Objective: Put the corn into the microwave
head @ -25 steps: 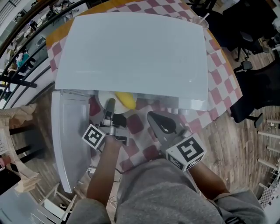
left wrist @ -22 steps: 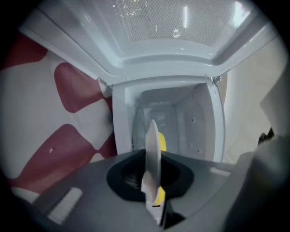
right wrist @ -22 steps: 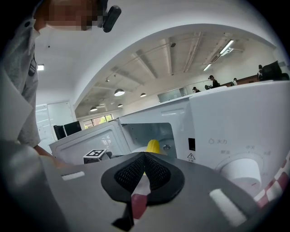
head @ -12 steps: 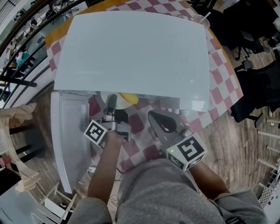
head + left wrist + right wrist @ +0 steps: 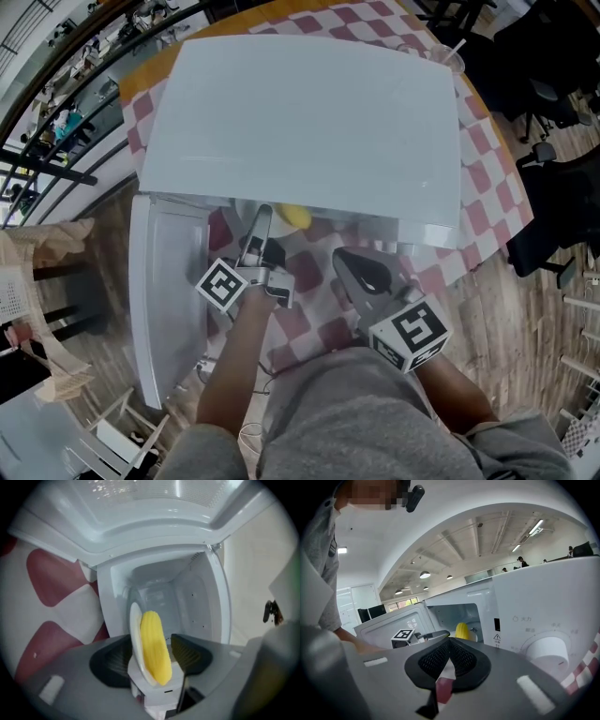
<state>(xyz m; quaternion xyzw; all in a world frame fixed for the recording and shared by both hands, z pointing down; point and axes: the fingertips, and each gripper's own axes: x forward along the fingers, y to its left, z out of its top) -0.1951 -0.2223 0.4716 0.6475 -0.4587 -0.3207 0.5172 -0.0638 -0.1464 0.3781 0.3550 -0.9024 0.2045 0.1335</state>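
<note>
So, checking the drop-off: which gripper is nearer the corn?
Left. The left gripper reaches into the microwave, jaws just opened, with the corn and plate between them. The right gripper is shut, outside in front.

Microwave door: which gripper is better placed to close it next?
Left, probably. The left gripper sits at the opening beside the open door; its jaws have just been opening, the plate with corn between them. The right gripper, shut, waits before the control panel.

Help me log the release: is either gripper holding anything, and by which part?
Nothing is held. The left gripper has just been opening its jaws; they stand apart, plate and corn loose between them. The right gripper is shut, empty.
</note>
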